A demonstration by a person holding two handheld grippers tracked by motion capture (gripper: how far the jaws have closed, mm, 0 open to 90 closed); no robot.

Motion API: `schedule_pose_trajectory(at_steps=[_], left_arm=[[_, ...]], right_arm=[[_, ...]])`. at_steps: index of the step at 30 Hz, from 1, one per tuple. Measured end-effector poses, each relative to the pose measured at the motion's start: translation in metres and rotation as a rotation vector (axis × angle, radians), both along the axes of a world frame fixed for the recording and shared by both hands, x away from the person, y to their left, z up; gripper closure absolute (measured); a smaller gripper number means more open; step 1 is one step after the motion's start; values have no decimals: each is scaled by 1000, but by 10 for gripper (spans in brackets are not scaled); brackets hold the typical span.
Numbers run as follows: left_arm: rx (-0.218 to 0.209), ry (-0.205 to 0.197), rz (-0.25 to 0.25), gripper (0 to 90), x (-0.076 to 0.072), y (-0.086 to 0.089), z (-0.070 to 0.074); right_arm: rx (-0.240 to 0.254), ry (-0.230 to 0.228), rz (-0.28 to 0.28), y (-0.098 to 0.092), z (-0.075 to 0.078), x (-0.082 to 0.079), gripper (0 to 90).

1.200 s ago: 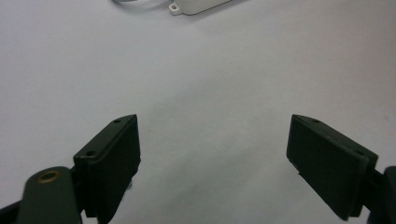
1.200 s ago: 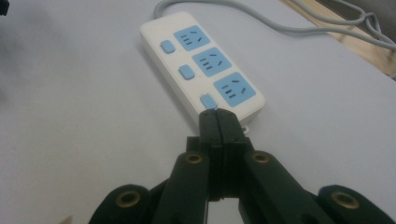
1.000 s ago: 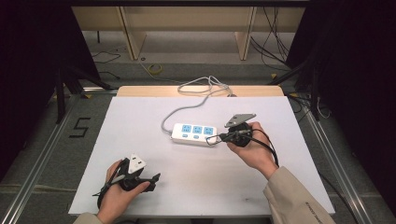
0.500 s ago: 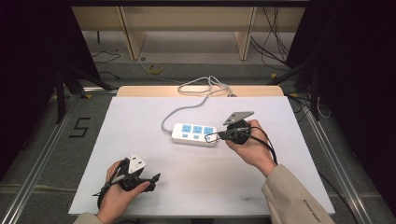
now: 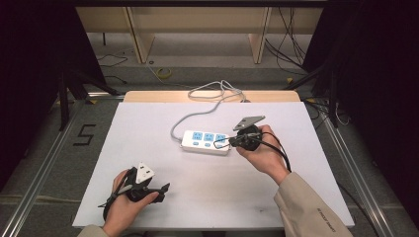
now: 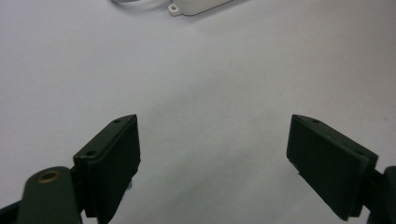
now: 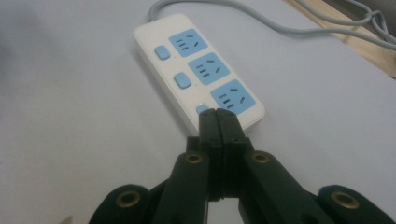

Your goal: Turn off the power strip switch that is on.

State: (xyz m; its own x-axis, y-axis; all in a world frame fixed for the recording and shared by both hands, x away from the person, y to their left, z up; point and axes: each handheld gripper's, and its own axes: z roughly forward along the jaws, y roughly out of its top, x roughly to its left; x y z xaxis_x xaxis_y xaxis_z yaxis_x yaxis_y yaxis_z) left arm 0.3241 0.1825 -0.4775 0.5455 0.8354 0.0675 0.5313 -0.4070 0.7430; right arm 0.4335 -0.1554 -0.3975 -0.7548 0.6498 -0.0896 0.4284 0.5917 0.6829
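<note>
The right hand-held gripper (image 7: 218, 116), jaws closed on nothing, has edged onto the power strip's (image 7: 196, 70) nearest switch (image 7: 201, 108), likely pressing it; the left hand-held gripper (image 6: 212, 154) waits wide open.

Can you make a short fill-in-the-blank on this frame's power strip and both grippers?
1. The power strip has ___ blue sockets.
2. The right gripper has its jaws ___, tips at the strip's nearest blue button.
3. The left gripper has its jaws ___ over the bare white table.

Missing words: three; shut; open
</note>
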Motion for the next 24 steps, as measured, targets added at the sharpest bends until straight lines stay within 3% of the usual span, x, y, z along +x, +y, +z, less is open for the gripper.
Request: schedule_pose_trajectory(at_steps=[24], left_arm=[[0,0,-2,171,0,0,0]], right_arm=[[-15,13,1,9,-2,11,900]])
